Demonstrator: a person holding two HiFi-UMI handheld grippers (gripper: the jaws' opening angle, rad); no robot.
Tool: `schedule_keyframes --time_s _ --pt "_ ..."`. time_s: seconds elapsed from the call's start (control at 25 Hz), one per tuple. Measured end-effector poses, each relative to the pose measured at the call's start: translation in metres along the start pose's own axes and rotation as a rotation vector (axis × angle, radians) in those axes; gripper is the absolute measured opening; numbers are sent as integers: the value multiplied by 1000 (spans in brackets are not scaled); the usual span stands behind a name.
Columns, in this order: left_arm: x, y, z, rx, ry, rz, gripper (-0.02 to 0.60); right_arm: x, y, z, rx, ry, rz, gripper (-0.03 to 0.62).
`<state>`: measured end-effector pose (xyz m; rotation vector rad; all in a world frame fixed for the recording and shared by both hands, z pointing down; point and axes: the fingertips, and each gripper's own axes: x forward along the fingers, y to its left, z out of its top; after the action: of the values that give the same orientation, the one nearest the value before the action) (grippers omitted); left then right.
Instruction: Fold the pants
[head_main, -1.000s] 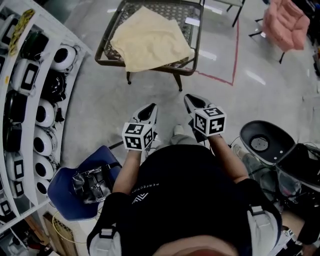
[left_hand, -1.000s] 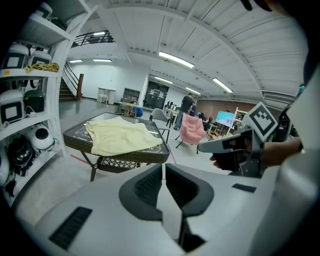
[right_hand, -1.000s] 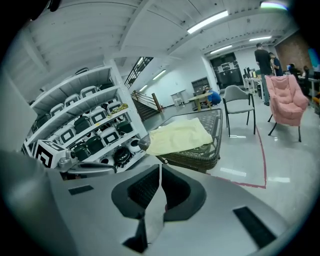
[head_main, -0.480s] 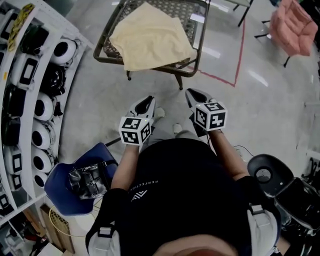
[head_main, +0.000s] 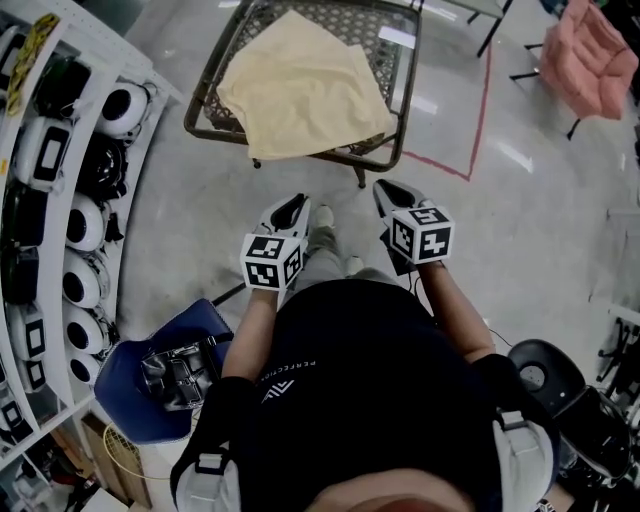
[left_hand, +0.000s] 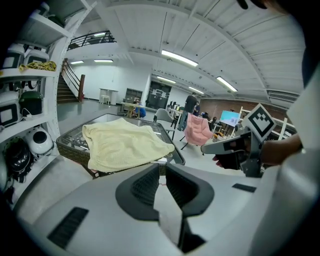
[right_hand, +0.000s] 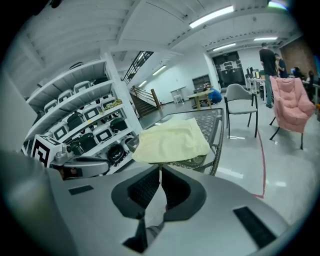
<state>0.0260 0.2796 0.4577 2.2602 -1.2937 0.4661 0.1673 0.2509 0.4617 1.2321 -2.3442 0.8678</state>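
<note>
We see the yellow pants (head_main: 300, 85) lying on the worktop (head_main: 378, 20) at 12 o'clock in the head view, while only the gripper views show the left tool (left_hand: 161, 169) and right tool (right_hand: 160, 171) with jaws together, empty.

yellow pants (head_main: 300, 85) lie on table (head_main: 408, 80); l gripper (head_main: 291, 210) & r gripper (head_main: 388, 194) side by side, short of it.

Pink chair (head_main: 588, 55) — cropped, shelves (head_main: 140, 70) cropped too

The left tool (head_main: 294, 205) and right tool (head_main: 386, 190) have come nearer the table (head_main: 404, 100); the black round stool (head_main: 541, 370) has slid back.
</note>
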Motion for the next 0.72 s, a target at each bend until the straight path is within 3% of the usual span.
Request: schedule_keyframes --time_s 0.72 --pt "63 60 26 -1 115 -48 81 74 -32 42 -4 86 -22 38"
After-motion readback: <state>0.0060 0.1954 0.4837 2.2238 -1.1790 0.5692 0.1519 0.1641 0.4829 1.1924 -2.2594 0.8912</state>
